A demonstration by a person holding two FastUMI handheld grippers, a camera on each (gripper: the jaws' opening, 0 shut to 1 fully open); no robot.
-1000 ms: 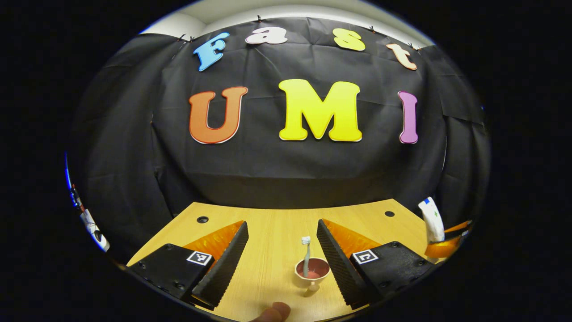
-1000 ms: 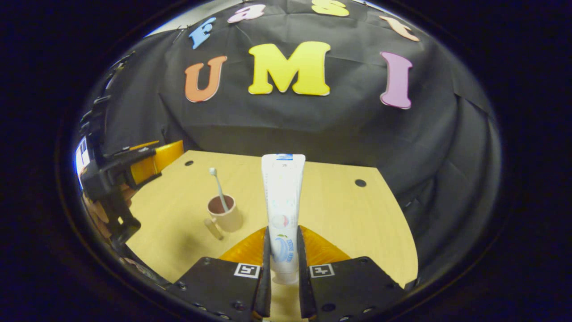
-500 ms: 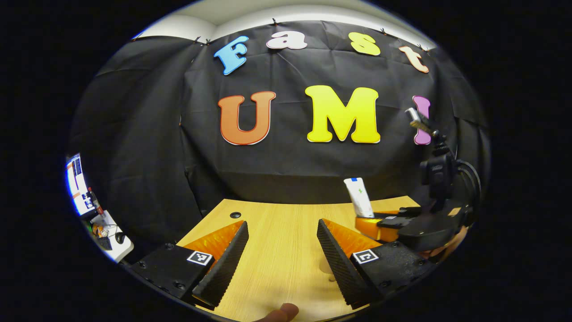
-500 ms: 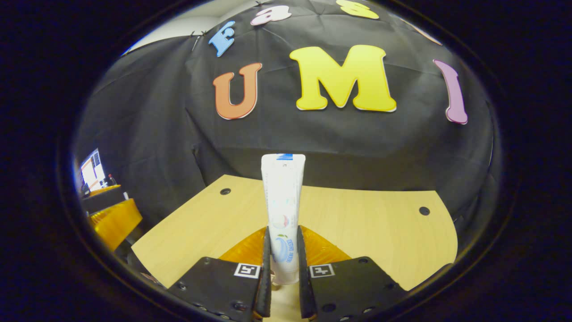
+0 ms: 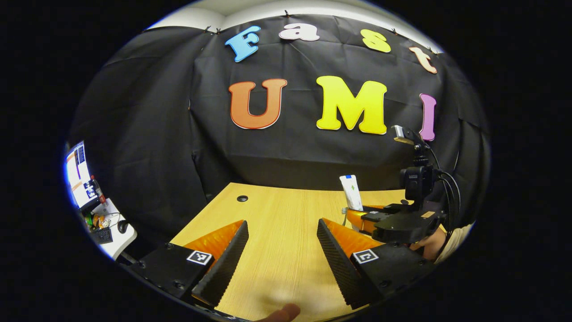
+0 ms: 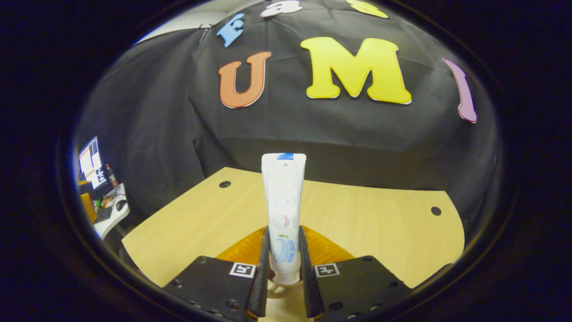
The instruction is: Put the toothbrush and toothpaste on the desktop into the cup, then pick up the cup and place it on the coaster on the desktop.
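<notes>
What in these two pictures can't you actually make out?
- Cup: in the right gripper view, a pale rim peeks out below the toothpaste, hidden by the tube and the right claw.
- Toothpaste cap: same view, tucked between the claw's fingers.
- Right claw in the left gripper view: its tips sit behind the left claw's finger.
- Screen: left gripper view, too small and warped at the edge.

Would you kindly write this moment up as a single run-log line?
right hand-held gripper: shut on toothpaste, tube upright above desktop | left hand-held gripper: open, holding nothing | step: toothpaste not yet in cup
</notes>
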